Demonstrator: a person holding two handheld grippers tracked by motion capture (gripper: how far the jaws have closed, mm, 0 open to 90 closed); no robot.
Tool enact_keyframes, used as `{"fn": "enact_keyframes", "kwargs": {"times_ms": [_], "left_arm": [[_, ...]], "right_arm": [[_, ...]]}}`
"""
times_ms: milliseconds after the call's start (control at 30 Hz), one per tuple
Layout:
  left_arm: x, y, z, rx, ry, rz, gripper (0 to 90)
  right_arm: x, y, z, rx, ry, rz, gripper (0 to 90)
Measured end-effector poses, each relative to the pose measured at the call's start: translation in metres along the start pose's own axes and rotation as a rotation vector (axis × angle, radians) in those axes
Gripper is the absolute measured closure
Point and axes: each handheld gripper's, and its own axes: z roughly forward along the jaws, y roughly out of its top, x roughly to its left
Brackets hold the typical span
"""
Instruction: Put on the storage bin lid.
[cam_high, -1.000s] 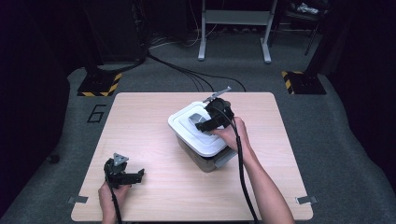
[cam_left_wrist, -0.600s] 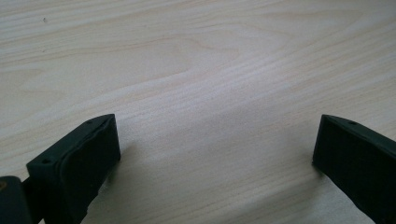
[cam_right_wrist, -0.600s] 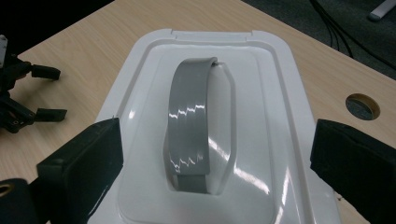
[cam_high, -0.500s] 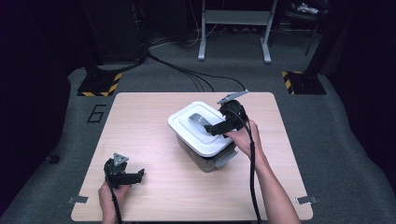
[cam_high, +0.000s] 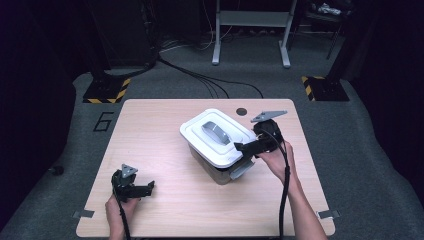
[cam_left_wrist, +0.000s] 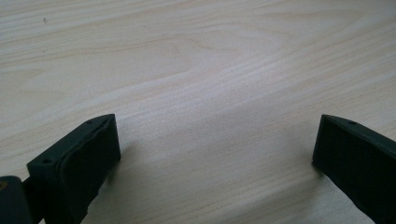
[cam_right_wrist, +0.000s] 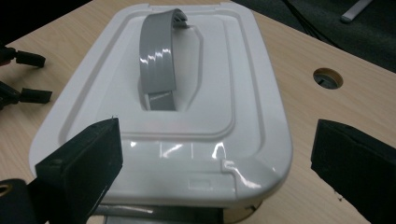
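**Right gripper apart at the short end of the lidded container**

The white lidded container (cam_high: 218, 142) stands near the centre of the high view, on the wooden table (cam_high: 160, 130), turned at an angle to the table edges. Its white lid (cam_right_wrist: 163, 107) is seated on the box. A grey handle (cam_right_wrist: 159, 58) arches over the recess in the middle of the lid. A grey latch (cam_high: 242, 170) projects from the container's lower right end in the high view.

The right gripper (cam_high: 246, 147) sits just right of centre in the high view, at the container's right end, near the latch. Its jaws have just been opening and now stand wide apart. In the right gripper view the lid's short end lies between and beyond the two jaws; the pads do not press on it.

The left gripper (cam_high: 144, 188) rests at the lower left of the high view, well apart from the container. Its jaws are apart, with bare table surface between them in the left gripper view.

A round hole (cam_right_wrist: 328, 78) in the table appears at the right of the right gripper view.
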Motion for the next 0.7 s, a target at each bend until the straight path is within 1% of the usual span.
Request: {"fn": "enact_keyframes", "kwargs": {"times_ms": [100, 267, 333, 433, 533, 600, 633, 700], "left_arm": [[0.000, 0.000, 0.000, 0.000, 0.000, 0.000, 0.5], [0.000, 0.000, 0.000, 0.000, 0.000, 0.000, 0.5], [0.000, 0.000, 0.000, 0.000, 0.000, 0.000, 0.5], [0.000, 0.000, 0.000, 0.000, 0.000, 0.000, 0.6], [0.000, 0.000, 0.000, 0.000, 0.000, 0.000, 0.6], [0.000, 0.000, 0.000, 0.000, 0.000, 0.000, 0.6], [0.000, 0.000, 0.000, 0.000, 0.000, 0.000, 0.6], [0.000, 0.000, 0.000, 0.001, 0.000, 0.000, 0.6]], "right_arm": [[-0.003, -0.013, -0.006, -0.003, -0.023, -0.002, 1.4], [-0.011, -0.041, -0.017, 0.002, -0.049, 0.038, 1.1], [-0.015, -0.057, -0.018, 0.020, -0.066, 0.063, 1.0], [-0.022, -0.075, -0.018, 0.028, -0.079, 0.084, 0.4], [-0.029, -0.096, -0.015, 0.035, -0.080, 0.125, 0.0], [-0.033, -0.108, -0.012, 0.044, -0.086, 0.139, 0.0], [-0.034, -0.113, -0.010, 0.045, -0.087, 0.158, 0.0], [-0.038, -0.125, -0.007, 0.054, -0.092, 0.173, 0.0]]}}
